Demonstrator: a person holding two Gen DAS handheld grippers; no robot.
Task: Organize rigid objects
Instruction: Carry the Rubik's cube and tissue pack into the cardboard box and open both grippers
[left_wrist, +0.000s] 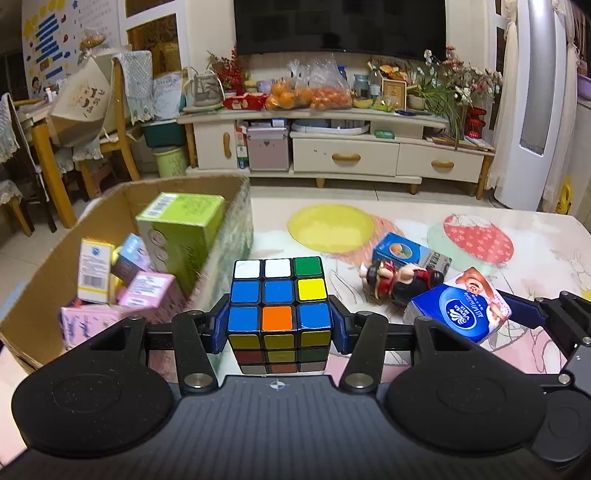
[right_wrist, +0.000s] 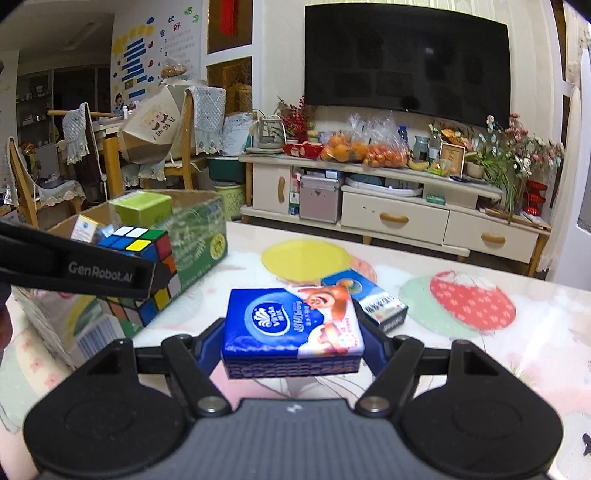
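Note:
My left gripper (left_wrist: 279, 325) is shut on a Rubik's cube (left_wrist: 279, 295), held above the table beside the cardboard box (left_wrist: 229, 236). The same cube (right_wrist: 147, 251) shows at the left of the right wrist view, with the left gripper's black finger in front of it. My right gripper (right_wrist: 293, 339) is shut on a blue tissue pack (right_wrist: 291, 325), lifted off the table; that pack (left_wrist: 458, 306) also appears at the right of the left wrist view. A small blue carton (right_wrist: 365, 299) and a doll figure (left_wrist: 399, 277) lie on the table.
The cardboard box holds a green carton (left_wrist: 181, 229) and several small pink and white boxes (left_wrist: 122, 288). The table (left_wrist: 498, 229) has a patterned cloth. Beyond it stand a TV cabinet (left_wrist: 343, 155), a television and chairs (left_wrist: 110, 122) at the left.

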